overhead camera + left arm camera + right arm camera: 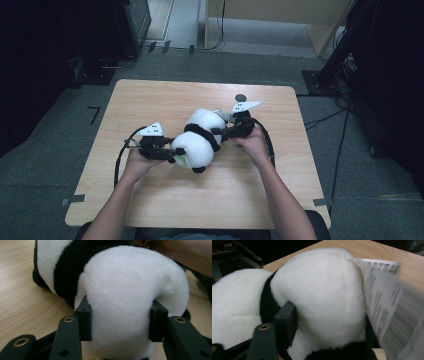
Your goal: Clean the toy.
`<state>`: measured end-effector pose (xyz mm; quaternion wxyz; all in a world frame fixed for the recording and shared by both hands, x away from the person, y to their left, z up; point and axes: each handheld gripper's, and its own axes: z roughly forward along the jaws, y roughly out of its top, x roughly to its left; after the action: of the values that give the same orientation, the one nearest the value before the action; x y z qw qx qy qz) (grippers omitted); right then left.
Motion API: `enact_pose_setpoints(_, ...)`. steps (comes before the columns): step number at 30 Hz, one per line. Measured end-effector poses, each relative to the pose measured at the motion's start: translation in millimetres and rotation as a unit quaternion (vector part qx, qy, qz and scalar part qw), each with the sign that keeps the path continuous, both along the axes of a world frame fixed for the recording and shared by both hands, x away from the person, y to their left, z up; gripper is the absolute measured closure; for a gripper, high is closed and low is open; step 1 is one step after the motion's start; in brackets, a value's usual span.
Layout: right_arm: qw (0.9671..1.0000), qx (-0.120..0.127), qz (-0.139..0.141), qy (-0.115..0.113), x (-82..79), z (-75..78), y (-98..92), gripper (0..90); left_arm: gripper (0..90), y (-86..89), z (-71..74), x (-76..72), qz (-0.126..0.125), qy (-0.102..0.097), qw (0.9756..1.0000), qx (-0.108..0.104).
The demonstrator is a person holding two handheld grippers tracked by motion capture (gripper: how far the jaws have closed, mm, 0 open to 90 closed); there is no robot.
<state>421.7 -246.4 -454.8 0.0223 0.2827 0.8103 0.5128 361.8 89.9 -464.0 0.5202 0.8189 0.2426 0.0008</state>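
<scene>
You are holding a soft panda toy (200, 137) from both ends; it is lying in the middle of the bench (150, 100), stretched from near-left to far-right. Your left gripper (172, 154) is sitting at the panda's near, left end; in the left gripper view its two black jaws are pressing into the white fluff on both sides, so it is squeezing the panda (130, 290). Your right gripper (216, 132) is coming in from the right, at the panda's far end; in the right gripper view the left jaw is pushing into the white fur (319, 295); the other jaw is hiding behind a white paper tag (387, 305), so I cannot tell if that gripper is really gripping. A small dark round thing (240, 97) is lying on the bench, well apart, behind the right gripper.
</scene>
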Motion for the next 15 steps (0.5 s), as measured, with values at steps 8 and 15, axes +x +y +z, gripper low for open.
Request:
enact_pose_setpoints(8, 0.9957, -0.054, -0.068, -0.032, -7.8, 13.6, -23.0, 32.3, 56.1, 14.4, 10.4, 1.7, 0.073, -0.021, 0.9970, -0.014)
enact_pose_setpoints(15, 0.9916, -0.060, -0.105, -0.045, -18.1, 17.0, -50.8, 32.3, 55.3, 17.7, 13.3, 4.1, 0.113, -0.030, 0.9931, -0.013)
